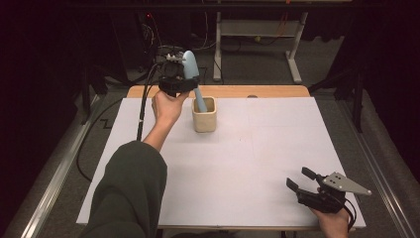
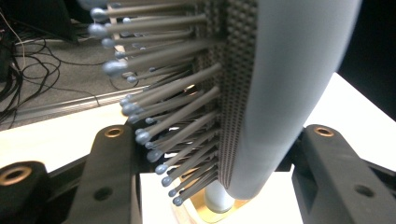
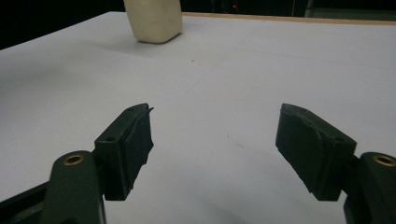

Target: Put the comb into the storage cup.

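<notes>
Pale blue bristled hairbrush

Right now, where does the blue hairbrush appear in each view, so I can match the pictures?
High view: hairbrush upper centre-left, held by the left tongs, handle in the cream cup.
Left gripper view: brush head fills the middle, bristles pointing left, handle end in the cup below.
Right gripper view: not in it.
Shared landmark: the cream cup, top left in the right gripper view.

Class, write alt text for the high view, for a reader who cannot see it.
A person's left gripper clamps the head of a pale blue hairbrush, whose handle sits in a cream cup on a white table. The right gripper rests open near the table's front right corner.
</notes>
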The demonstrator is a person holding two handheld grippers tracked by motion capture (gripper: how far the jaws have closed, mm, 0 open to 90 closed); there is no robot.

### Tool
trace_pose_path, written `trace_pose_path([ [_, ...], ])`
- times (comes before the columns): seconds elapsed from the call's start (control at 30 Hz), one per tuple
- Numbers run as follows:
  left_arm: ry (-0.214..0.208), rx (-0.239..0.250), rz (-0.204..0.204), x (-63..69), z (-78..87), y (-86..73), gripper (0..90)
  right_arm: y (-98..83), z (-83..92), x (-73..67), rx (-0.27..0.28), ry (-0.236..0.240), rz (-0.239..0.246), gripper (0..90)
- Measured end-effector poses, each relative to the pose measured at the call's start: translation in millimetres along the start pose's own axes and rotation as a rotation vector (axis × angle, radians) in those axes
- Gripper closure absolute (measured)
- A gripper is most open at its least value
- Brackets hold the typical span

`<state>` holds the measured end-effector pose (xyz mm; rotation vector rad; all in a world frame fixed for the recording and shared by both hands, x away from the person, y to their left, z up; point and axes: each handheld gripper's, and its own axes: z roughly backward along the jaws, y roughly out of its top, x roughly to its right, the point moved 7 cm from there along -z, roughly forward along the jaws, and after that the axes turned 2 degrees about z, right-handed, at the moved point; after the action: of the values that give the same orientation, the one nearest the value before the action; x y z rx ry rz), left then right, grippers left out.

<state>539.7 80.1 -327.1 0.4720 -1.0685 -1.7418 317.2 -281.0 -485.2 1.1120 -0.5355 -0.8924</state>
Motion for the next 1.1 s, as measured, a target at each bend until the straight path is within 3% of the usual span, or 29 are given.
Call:
trace_pose_path([
  [0.53, -0.003, -0.032, 0.0, 0.0, -10.3, -10.9, 51.0, -0.2, 0.1, -0.3, -0.002, 0.007, -0.004, 27.3],
  [1.1, -0.015, -0.043, 0.027, -2.9, -17.3, -22.8, 51.0, -0.2, 0.2, -0.5, -0.002, 0.006, -0.002, 27.4],
])
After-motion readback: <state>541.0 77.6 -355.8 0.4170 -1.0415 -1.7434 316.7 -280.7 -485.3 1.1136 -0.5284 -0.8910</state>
